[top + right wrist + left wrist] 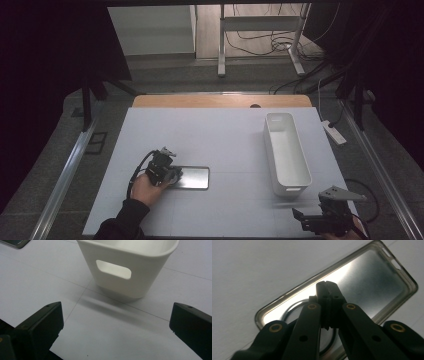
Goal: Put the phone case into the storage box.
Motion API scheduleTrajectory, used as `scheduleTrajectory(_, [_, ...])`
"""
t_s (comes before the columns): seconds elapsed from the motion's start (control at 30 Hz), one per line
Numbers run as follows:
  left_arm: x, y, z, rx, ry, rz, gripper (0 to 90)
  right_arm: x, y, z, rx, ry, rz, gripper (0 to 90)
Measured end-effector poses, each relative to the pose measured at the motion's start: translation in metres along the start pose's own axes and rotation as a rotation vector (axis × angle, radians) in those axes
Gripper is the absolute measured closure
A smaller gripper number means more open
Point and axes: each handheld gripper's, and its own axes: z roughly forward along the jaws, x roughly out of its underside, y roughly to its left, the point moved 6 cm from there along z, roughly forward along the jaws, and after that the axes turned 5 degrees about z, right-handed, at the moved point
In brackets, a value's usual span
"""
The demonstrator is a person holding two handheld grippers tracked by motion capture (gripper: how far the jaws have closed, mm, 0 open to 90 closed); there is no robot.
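Note:
A shiny, see-through phone case (195,178) lies flat on the white table, left of centre. My left gripper (172,175) is down over its left end, held by a hand in a dark sleeve. In the left gripper view the jaws are pressed together, and the left gripper (327,286) tips sit over the inside of the phone case (372,282) near its far rim, with nothing visible between them. My right gripper (306,219) is at the front right edge of the table. In its own view the right gripper (117,327) stands wide open and empty, facing the white bin (127,265).
A long white bin (286,150) with a handle cut-out stands on the right of the table sheet (225,135). A corner of the phone case (15,242) shows at the top left of the right gripper view. A power strip (334,132) lies beyond the table's right edge.

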Motion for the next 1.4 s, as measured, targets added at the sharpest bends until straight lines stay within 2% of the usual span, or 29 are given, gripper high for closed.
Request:
scheduleTrajectory(0.27, [0.004, 0.013, -0.001, -0.030, 0.013, -0.044, 89.3, 0.000, 0.000, 0.000, 0.000, 0.001, 0.001, 0.0])
scheduleTrajectory(0.6, [0.003, 0.023, -0.002, -0.052, 0.012, -0.060, 89.3, 0.000, 0.000, 0.001, 0.002, 0.004, 0.005, 0.0])
scheduleTrajectory(0.97, [-0.004, 0.025, 0.003, -0.059, 0.012, -0.047, 89.3, 0.000, 0.000, 0.001, 0.001, 0.005, 0.005, 0.0])
scheduleTrajectory(1.27, [-0.012, 0.027, 0.006, -0.045, 0.004, -0.044, 89.3, 0.000, 0.000, 0.001, 0.002, 0.008, 0.004, 0.0])
scheduleTrajectory(1.4, [-0.015, 0.025, 0.009, -0.035, 0.012, -0.028, 89.3, 0.000, 0.000, 0.001, 0.001, 0.008, 0.004, 0.0])
